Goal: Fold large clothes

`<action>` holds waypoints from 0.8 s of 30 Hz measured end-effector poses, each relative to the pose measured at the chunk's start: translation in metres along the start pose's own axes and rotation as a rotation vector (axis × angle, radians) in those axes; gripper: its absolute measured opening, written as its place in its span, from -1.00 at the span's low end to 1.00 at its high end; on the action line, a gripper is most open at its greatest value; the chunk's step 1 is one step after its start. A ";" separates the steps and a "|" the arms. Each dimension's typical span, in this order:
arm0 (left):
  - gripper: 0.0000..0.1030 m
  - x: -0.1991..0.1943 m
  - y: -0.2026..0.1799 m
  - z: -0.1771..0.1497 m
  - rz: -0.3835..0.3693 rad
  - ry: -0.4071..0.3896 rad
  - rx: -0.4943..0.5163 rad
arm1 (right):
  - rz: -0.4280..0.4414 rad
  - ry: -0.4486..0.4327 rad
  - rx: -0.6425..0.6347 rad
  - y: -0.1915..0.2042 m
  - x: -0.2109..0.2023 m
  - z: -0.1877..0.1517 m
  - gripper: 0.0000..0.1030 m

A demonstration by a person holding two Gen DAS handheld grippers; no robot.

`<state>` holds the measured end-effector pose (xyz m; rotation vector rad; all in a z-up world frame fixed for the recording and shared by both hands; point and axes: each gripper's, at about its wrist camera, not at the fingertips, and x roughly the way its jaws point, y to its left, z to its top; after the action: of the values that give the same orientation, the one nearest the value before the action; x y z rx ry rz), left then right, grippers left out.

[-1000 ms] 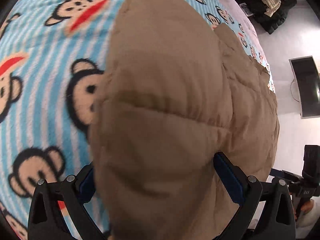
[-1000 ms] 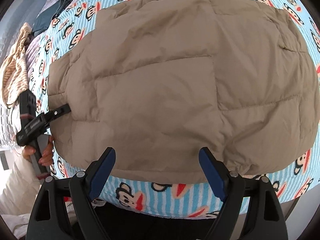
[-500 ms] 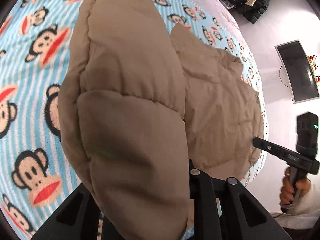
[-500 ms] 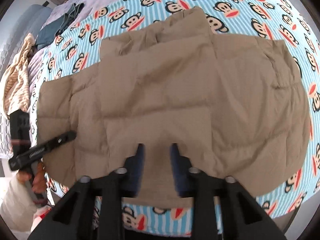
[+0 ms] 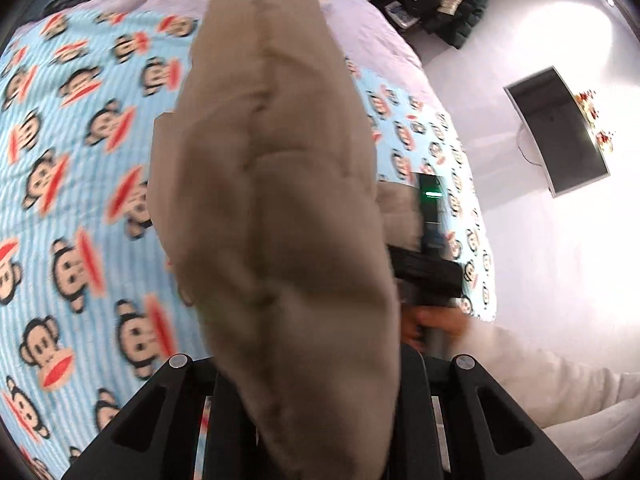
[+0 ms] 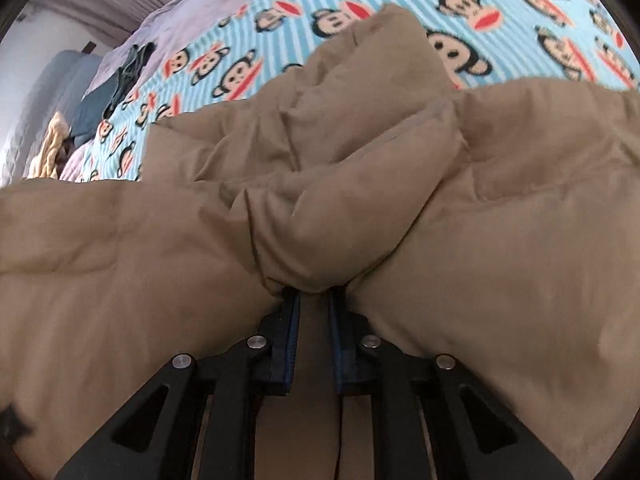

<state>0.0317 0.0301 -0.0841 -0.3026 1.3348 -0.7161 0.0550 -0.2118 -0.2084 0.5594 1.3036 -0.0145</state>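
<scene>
The left gripper [image 5: 316,396] is matte black plastic, its two arms pierced by triangular cut-outs and pinned with round silver screws; the right gripper [image 6: 314,334] matches it, with ribbed blue pads [image 6: 291,340] lining the inner faces of its fingers; the right hand [image 5: 432,322] shows bare, warm-toned skin; a loose white sleeve [image 5: 560,384] runs back from it.

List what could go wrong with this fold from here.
The right gripper pinches only a small bunch of the puffy tan jacket, so slick fabric may slip free. The lifted jacket fills the left gripper view, hiding where the edge lands. Folds already bunch at the middle, so the crease may set crooked on the monkey blanket.
</scene>
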 end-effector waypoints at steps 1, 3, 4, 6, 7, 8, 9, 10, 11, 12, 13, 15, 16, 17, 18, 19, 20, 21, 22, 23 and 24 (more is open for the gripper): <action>-0.53 0.004 -0.012 0.004 -0.005 0.006 0.009 | 0.012 0.008 0.007 -0.003 0.004 0.002 -0.77; -0.53 0.014 -0.030 0.011 -0.018 0.019 0.017 | 0.044 0.025 0.024 -0.012 0.012 0.005 -0.82; -0.53 0.023 -0.044 0.015 -0.019 0.028 0.028 | 0.058 0.031 0.031 -0.016 0.015 0.007 -0.87; -0.53 0.040 -0.066 0.022 -0.007 0.042 0.051 | 0.087 0.041 0.045 -0.023 0.018 0.010 -0.92; -0.53 0.049 -0.075 0.025 -0.001 0.050 0.058 | 0.107 0.047 0.054 -0.027 0.019 0.011 -0.93; -0.53 0.054 -0.081 0.026 0.001 0.057 0.062 | 0.130 0.056 0.064 -0.031 0.019 0.012 -0.94; -0.53 0.061 -0.089 0.029 -0.003 0.066 0.065 | 0.146 0.065 0.072 -0.035 0.018 0.013 -0.94; -0.53 0.062 -0.094 0.031 -0.010 0.069 0.070 | 0.159 0.075 0.082 -0.038 0.015 0.014 -0.94; -0.53 0.063 -0.098 0.030 -0.013 0.071 0.078 | 0.169 0.080 0.092 -0.042 0.007 0.015 -0.94; -0.53 0.067 -0.104 0.031 -0.014 0.075 0.086 | 0.172 0.077 0.094 -0.045 0.001 0.014 -0.94; -0.53 0.070 -0.108 0.031 -0.014 0.080 0.095 | 0.173 0.069 0.092 -0.049 -0.009 0.013 -0.94; -0.53 0.076 -0.116 0.032 -0.005 0.093 0.116 | 0.160 0.046 0.089 -0.063 -0.032 0.009 -0.94; -0.53 0.081 -0.121 0.032 0.003 0.100 0.127 | 0.143 0.027 0.100 -0.072 -0.047 0.006 -0.93; -0.53 0.086 -0.123 0.031 0.007 0.104 0.132 | 0.130 0.006 0.121 -0.084 -0.061 0.001 -0.93; -0.53 0.094 -0.129 0.032 0.006 0.111 0.129 | 0.124 -0.011 0.141 -0.093 -0.073 -0.001 -0.93; -0.53 0.101 -0.132 0.034 0.002 0.117 0.127 | 0.116 -0.029 0.160 -0.103 -0.083 -0.007 -0.93; -0.52 0.109 -0.135 0.035 -0.003 0.124 0.125 | 0.099 -0.051 0.179 -0.114 -0.095 -0.014 -0.93; -0.52 0.119 -0.139 0.036 -0.006 0.134 0.127 | 0.082 -0.065 0.190 -0.123 -0.104 -0.020 -0.93; -0.52 0.128 -0.144 0.036 -0.008 0.146 0.133 | 0.066 -0.076 0.202 -0.132 -0.111 -0.025 -0.93; -0.51 0.137 -0.149 0.037 -0.012 0.158 0.144 | 0.049 -0.086 0.214 -0.141 -0.118 -0.031 -0.93; -0.48 0.151 -0.156 0.037 -0.023 0.180 0.160 | 0.034 -0.094 0.227 -0.151 -0.125 -0.038 -0.93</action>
<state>0.0296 -0.1893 -0.1009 -0.1273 1.4360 -0.8810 -0.0626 -0.3646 -0.1575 0.7655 1.2085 -0.1609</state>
